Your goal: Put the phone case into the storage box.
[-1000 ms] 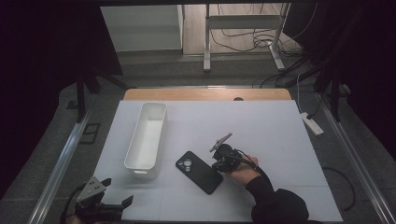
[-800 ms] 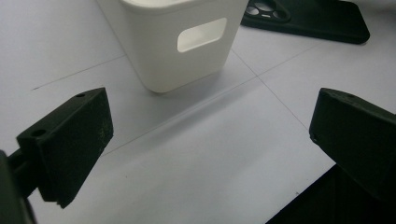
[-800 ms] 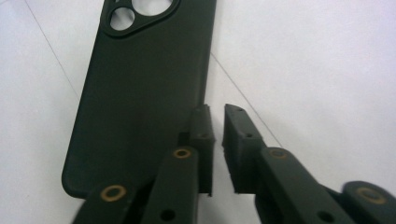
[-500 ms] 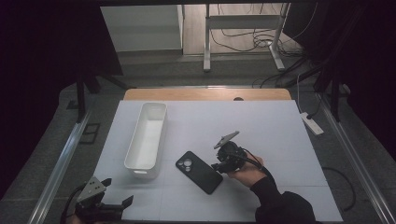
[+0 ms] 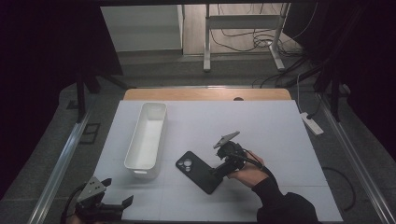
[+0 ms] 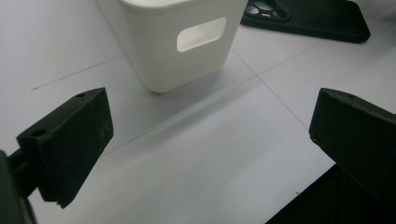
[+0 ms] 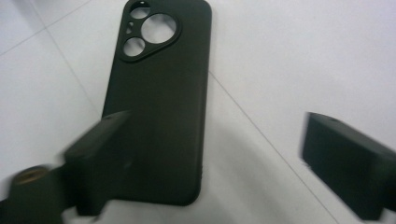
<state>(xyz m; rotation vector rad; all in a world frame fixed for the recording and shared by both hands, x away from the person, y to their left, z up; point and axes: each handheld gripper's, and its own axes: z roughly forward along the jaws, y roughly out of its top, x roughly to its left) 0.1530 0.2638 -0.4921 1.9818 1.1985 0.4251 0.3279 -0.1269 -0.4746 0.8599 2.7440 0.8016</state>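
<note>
A black phone case (image 5: 197,171) lies flat on the white table, camera cut-outs toward the far left. My right gripper (image 5: 218,171) sits at its near right corner, held by a hand in a dark sleeve. In the right gripper view the case (image 7: 159,93) lies under and ahead of the left jaw. The right gripper (image 7: 219,161) is open; its jaws have just been opening, and no pad presses on the case. My left gripper (image 5: 117,195) rests at the near left table edge, open. The left gripper (image 6: 210,140) faces the end of a white bin (image 6: 173,51) with bare table between its jaws.
The long white bin (image 5: 161,133) stands empty, left of the case and running away from me; its handle hole faces the left gripper. The case (image 6: 308,18) lies beyond it to the right. A wooden strip (image 5: 205,94) borders the far table edge.
The right gripper has shifted slightly to the right at the case's corner. The case lies in the same place. The left gripper has not moved.
</note>
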